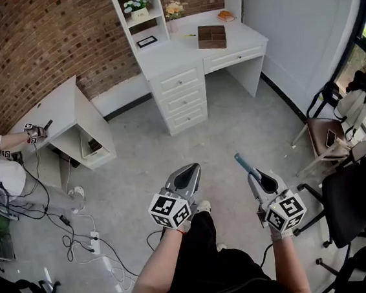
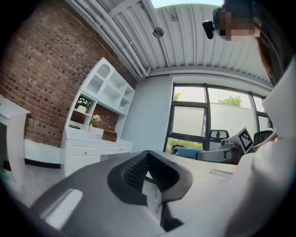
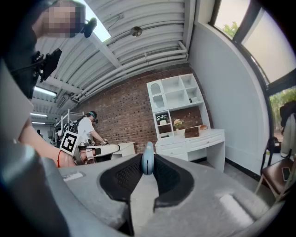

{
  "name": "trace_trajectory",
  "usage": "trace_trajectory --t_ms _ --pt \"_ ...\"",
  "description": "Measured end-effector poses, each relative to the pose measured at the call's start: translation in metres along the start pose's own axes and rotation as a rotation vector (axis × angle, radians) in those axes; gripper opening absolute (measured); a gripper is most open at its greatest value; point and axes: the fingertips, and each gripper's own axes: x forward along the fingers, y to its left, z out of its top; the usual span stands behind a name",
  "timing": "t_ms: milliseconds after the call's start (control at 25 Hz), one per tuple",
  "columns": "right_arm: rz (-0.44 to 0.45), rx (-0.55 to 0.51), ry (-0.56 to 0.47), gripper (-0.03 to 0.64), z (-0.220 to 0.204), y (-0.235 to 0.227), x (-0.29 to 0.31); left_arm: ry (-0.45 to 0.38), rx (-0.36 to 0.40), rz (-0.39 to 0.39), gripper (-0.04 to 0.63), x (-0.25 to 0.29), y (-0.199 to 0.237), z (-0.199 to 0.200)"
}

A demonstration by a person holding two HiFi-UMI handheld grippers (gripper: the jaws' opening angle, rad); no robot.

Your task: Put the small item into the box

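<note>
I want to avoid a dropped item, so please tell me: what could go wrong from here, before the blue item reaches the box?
The blue item sticks out past the jaws of the right hand-held gripper, so it might twist or slip during the carry.
The box sits on the white desk across the room, so the carry is long.
A black chair stands close on the right; the arm could brush it.

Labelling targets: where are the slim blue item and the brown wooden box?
Slim blue item (image 3: 147,159): right gripper view, its tip.
Brown wooden box (image 1: 212,36): head view, its top.
</note>
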Motion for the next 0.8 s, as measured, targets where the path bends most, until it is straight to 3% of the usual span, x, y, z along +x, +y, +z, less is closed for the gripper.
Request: trace_trajectory --t_ms 240,800 --pt "-0.041 -0.031 -0.001 0.066 0.006 -0.042 0.036 -0.002 0.025 0.033 0.003 0.043 0.033 0.004" --pt "-0.047 -0.012 0.027 0.066 0.03 -0.115 0.16 0.006 -0.001 0.1 0.003 0.128 0.149 0.027"
